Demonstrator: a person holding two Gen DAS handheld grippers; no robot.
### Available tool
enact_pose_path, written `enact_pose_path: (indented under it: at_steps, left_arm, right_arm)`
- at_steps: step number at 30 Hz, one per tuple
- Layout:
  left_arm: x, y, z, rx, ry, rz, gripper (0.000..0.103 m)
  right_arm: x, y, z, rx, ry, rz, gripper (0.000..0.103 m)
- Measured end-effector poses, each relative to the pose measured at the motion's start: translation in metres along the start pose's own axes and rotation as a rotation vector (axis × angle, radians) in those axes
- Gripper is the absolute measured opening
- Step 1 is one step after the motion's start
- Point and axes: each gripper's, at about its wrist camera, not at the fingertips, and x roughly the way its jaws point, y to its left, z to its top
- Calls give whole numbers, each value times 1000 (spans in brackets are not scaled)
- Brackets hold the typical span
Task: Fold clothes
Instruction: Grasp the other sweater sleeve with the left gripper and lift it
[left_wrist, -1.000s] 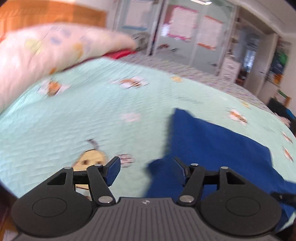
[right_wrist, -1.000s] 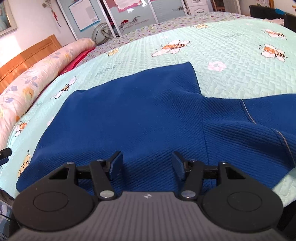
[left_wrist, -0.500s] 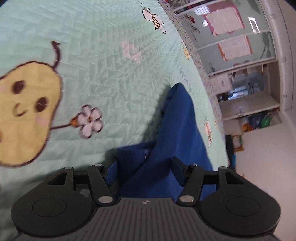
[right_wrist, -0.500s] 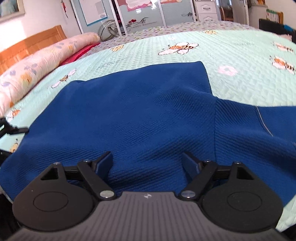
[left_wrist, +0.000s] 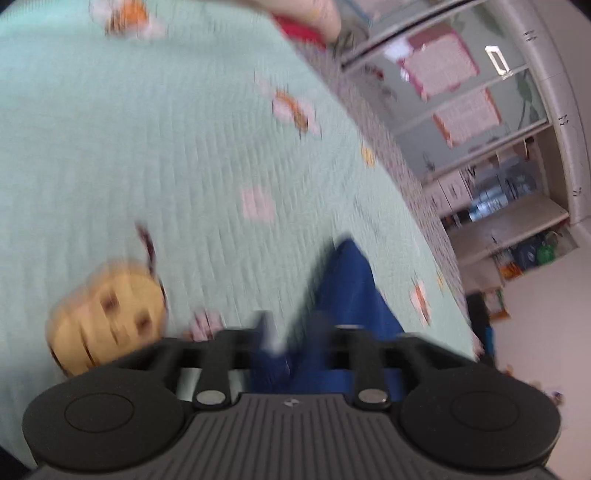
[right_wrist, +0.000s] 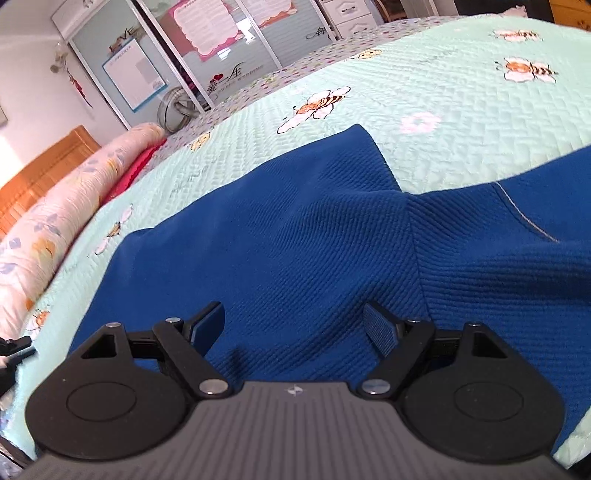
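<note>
A dark blue knit garment (right_wrist: 295, 229) lies spread on the mint quilted bedspread (right_wrist: 461, 110). My right gripper (right_wrist: 293, 325) hovers low over the garment's near edge, open wide, with cloth under and between its fingers but not pinched. In the blurred left wrist view, my left gripper (left_wrist: 293, 328) sits at a corner of the blue garment (left_wrist: 351, 280). A bunched ridge of the cloth runs between its fingers, which stand apart. A bit of the left gripper shows at the left edge of the right wrist view.
A rolled floral quilt (right_wrist: 55, 218) with a red cloth beside it lies along the wooden headboard (right_wrist: 44, 166). Sliding wardrobe doors (right_wrist: 229, 44) stand beyond the bed. A yellow pear print (left_wrist: 107, 314) marks the bedspread (left_wrist: 147, 147) by the left gripper.
My left gripper rolled and slid onto the garment's corner, so blue cloth now lies between its fingers. The right gripper's jaws widened and it dipped slightly toward the cloth.
</note>
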Motion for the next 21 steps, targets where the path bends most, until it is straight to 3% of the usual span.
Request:
enact_pose_path:
  at_steps: [1, 4, 6, 7, 8, 10, 12, 17, 19, 21]
  left_arm:
    - [8, 2, -8, -11, 32, -2, 67]
    - [40, 8, -30, -19, 84, 42, 66]
    - [52, 18, -38, -75, 57, 36, 64]
    - [53, 21, -37, -104, 51, 21, 47]
    - [54, 24, -37, -133, 46, 6, 10]
    - [54, 30, -37, -174, 42, 12, 10]
    - [42, 25, -35, -145, -13, 19, 10]
    - [-39, -6, 3, 41, -308, 48, 10]
    - [-61, -5, 24, 38, -331, 30, 10]
    - [-63, -1, 29, 49, -323, 62, 9]
  right_arm:
    - [-2, -2, -1, 4, 1, 8, 82]
    - [-10, -7, -4, 6, 9, 29, 82]
    - [-14, -9, -5, 5, 12, 42, 82]
    - [-15, -11, -6, 7, 14, 47, 82]
    - [-16, -12, -6, 11, 14, 52, 82]
    - [-17, -14, -7, 12, 13, 64, 82]
    - [-17, -15, -7, 11, 13, 72, 82]
    - [-18, -17, -9, 7, 6, 84, 82]
    - [-17, -16, -9, 4, 5, 82, 82]
    - [-16, -14, -9, 0, 2, 80, 82]
